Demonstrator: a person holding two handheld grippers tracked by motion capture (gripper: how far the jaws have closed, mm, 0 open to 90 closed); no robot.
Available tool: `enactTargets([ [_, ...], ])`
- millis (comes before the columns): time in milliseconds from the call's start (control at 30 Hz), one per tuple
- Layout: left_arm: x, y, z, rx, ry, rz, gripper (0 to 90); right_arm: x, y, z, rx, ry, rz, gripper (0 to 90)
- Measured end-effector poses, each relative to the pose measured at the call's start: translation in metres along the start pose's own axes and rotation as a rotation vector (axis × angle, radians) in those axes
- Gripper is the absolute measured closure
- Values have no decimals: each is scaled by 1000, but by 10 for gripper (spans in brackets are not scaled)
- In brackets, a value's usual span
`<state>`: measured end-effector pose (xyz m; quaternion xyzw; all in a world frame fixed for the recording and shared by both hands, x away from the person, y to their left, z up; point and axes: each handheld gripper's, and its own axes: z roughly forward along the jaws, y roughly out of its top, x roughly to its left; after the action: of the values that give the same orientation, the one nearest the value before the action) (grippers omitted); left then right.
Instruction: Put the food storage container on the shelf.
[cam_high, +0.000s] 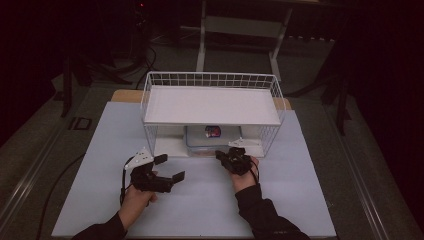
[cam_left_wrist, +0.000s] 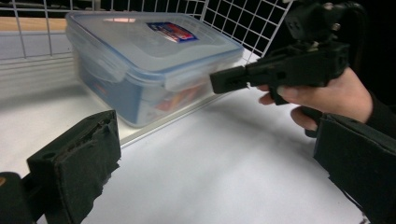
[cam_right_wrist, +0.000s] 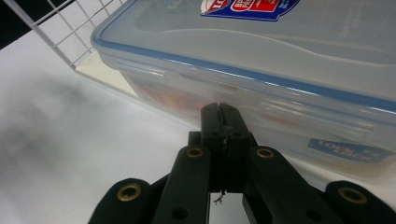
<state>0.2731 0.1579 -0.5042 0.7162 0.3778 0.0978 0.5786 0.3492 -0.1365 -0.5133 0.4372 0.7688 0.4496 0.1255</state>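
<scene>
Your right gripper has its jaws pressed together, empty, pointing toward eleven o'clock. Your left gripper points toward three o'clock, its jaws spread wide.

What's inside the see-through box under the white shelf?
Through the clear walls of the plastic box you can see blurry orange and blue shapes, perhaps packets. The lid is shut and frosted, with a sticker on it, so what they really are stays hidden.

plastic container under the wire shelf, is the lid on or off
On. The lid lies flat on the plastic container, its blue seal unbroken along the rim.
</scene>
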Motion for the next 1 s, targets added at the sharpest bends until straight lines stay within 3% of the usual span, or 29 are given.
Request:
enactTargets([
  [433,0,-1,0,2,2,10,5,-4,15,20,-16,-37,17,900],
  [667,0,-1,0,4,1,11,5,1,15,26,-16,-30,24,898],
  [933,-4,0,-1,8,-3,25,5,11,10,12,-29,-8,-18,812],
  [1000,-6,1,-4,8,4,32,5,13,6,1,-48,-14,-21,723],
])
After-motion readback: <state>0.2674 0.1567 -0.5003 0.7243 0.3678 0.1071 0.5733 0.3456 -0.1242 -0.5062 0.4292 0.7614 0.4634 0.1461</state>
